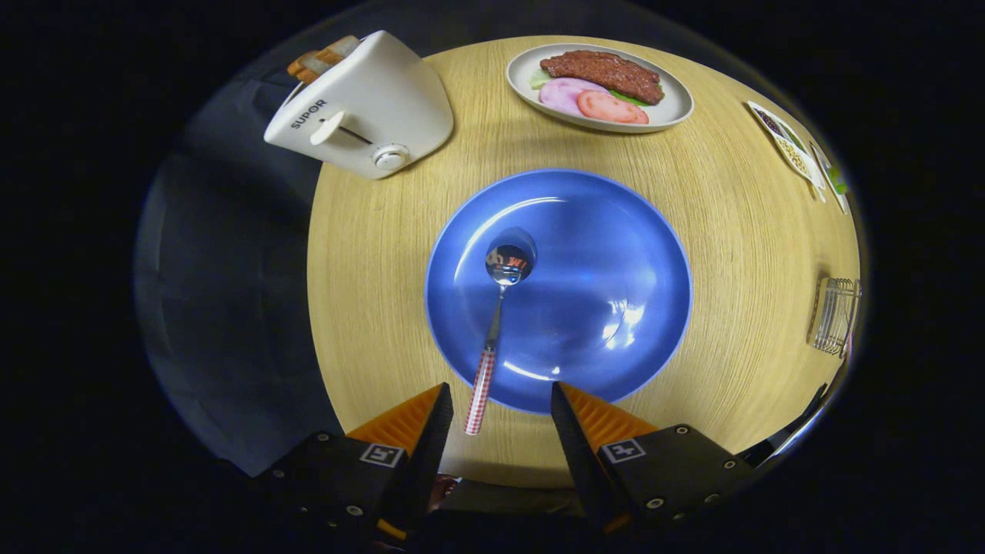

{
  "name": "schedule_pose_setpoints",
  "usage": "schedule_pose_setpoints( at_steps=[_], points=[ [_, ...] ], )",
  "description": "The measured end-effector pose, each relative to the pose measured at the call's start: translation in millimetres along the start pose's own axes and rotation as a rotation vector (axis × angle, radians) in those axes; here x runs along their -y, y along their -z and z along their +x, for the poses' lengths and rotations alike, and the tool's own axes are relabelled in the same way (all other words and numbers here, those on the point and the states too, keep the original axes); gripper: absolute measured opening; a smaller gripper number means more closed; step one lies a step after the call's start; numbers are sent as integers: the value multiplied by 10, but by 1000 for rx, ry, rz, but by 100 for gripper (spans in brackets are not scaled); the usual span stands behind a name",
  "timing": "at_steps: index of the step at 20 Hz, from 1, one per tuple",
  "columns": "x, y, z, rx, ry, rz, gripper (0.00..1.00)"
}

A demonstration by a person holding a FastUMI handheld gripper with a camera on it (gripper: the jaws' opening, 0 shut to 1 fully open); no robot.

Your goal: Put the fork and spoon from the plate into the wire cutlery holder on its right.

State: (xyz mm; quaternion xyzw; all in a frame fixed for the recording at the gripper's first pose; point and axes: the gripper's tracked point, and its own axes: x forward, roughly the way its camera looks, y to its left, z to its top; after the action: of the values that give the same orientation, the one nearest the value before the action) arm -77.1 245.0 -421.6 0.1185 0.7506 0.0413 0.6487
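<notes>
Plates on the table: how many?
2. The blue plate sits just ahead of the open hand-held gripper, with the spoon on it. The white plate of food lies beyond it, right of the toaster.

Gripper (499,400) fingers spread wide apart, empty, angled downward.

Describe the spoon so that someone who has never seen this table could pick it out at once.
Start at the round wooden table and find the big blue plate at its middle, just ahead of the open gripper. The spoon lies on the plate's left half, bowl toward the toaster, handle reaching over the rim between the fingers. Its red-and-white checked handle and shiny bowl mark it out.
</notes>
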Motion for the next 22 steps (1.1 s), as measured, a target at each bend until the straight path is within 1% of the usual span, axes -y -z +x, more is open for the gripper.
schedule_pose_setpoints(
  at_steps=[4, 6, 9, 10, 11, 14, 15, 17, 19, 22],
  points=[
    [-41, 7, 197, -20, 7, 69, 64],
    [-36, 16, 254, -15, 28, 76, 58],
    [-55, 25, 328, -9, 51, 106, 41],
    [-62, 62, 333, -21, 52, 115, 38],
    [-76, 88, 327, -27, 46, 118, 34],
    [-18, 120, 338, -25, 69, 115, 27],
    [5, 110, 343, -21, 75, 116, 21],
    [-34, 97, 344, -17, 50, 111, 13],
    [-36, 98, 309, -15, 30, 85, 10],
    [49, 94, 135, 0, 2, 56, 9]
  ],
)
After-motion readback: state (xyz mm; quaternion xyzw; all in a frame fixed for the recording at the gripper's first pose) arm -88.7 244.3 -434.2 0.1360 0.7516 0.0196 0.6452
